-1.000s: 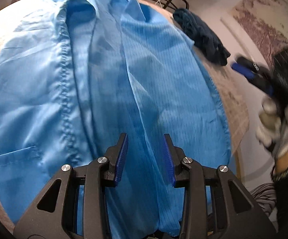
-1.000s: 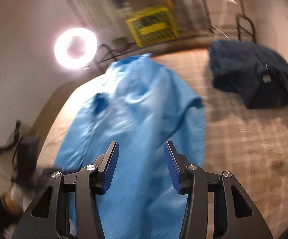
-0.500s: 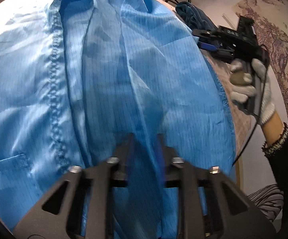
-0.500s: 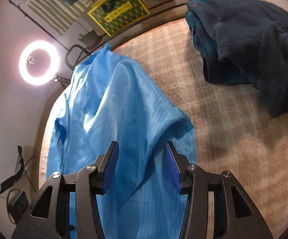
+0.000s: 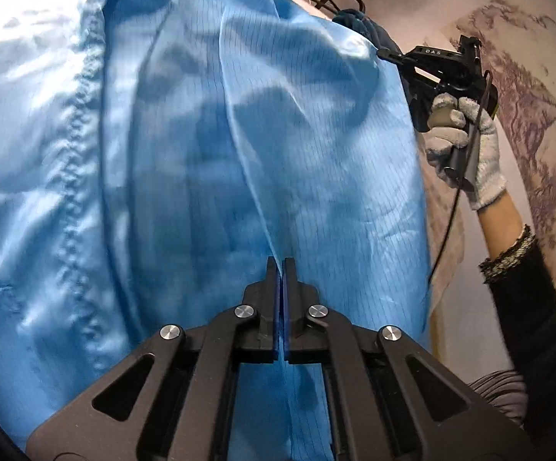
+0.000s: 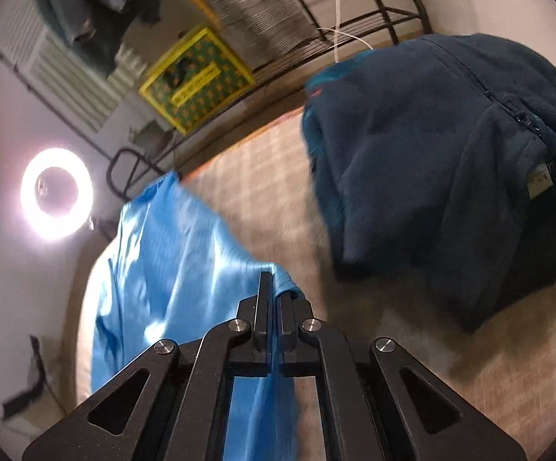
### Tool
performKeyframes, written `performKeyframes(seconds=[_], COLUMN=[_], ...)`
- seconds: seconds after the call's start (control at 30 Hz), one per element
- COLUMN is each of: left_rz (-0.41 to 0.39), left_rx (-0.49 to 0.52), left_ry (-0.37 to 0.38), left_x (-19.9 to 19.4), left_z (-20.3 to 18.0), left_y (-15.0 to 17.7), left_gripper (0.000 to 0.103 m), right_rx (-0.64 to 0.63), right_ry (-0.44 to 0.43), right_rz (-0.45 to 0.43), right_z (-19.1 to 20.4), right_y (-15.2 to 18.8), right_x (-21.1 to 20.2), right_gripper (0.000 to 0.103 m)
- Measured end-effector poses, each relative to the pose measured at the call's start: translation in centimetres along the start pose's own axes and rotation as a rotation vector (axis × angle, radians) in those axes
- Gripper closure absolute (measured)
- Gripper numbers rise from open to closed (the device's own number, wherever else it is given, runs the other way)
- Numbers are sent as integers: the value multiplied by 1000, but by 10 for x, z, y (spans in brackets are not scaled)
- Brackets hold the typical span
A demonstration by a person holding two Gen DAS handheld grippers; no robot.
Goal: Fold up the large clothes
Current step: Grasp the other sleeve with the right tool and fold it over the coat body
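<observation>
Two claws pinch one blue coat [image 5: 209, 161].

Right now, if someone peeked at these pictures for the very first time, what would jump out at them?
The big shiny blue coat, spread over the table and filling the left wrist view. Both grippers are shut on it: the left gripper pinches a fold near its bottom, the right gripper pinches its edge. Next, the bright ring light glowing at the left of the right wrist view, and the dark blue fleece heaped at its right.
</observation>
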State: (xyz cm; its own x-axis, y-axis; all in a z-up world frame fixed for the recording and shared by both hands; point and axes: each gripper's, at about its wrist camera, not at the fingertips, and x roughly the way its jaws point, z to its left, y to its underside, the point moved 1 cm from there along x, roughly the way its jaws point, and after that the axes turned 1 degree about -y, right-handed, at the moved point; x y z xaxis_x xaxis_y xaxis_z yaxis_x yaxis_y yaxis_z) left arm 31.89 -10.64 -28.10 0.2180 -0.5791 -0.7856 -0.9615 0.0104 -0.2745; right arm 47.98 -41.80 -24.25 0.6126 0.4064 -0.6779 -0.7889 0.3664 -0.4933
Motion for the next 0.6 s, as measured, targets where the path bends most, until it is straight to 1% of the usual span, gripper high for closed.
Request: performKeyframes(seconds=[0.07,0.13,0.2,0.27,0.33,0.4,0.47,0.53,0.57,0.6], left_rz=[-13,-10,-17,-33,-50,-54,-43,-18,-12,-12], left_rx=[12,2,16,5,-20,-35,-36,-27,-15,-3], left_ry=[-21,2,-22,-48,-56,-34,-30,-22,-19,-19], left_x=[2,2,2,0,-3,-6,-7,-8,-9,-13], left_z=[-2,-3,-3,0,6,8,8,6,3,2], left_y=[-1,0,1,3,2,2,2,6,10,15], left_gripper=[103,103,103,103,103,103,103,93,81,72], right_rx=[-54,-85,-49,-12,19,22,14,-18,-32,-50], right_ry=[39,79,94,105,85,48,4,-30,-30,-36], right_rz=[3,6,23,46,66,90,104,115,125,143], right_z=[7,10,0,-10,-17,-17,-12,-3,2,7], right_y=[0,-1,1,2,5,5,6,12,16,22], right_x=[6,12,19,28,30,25,14,-1,-6,-14], right_gripper=[103,103,103,103,103,98,95,88,79,71])
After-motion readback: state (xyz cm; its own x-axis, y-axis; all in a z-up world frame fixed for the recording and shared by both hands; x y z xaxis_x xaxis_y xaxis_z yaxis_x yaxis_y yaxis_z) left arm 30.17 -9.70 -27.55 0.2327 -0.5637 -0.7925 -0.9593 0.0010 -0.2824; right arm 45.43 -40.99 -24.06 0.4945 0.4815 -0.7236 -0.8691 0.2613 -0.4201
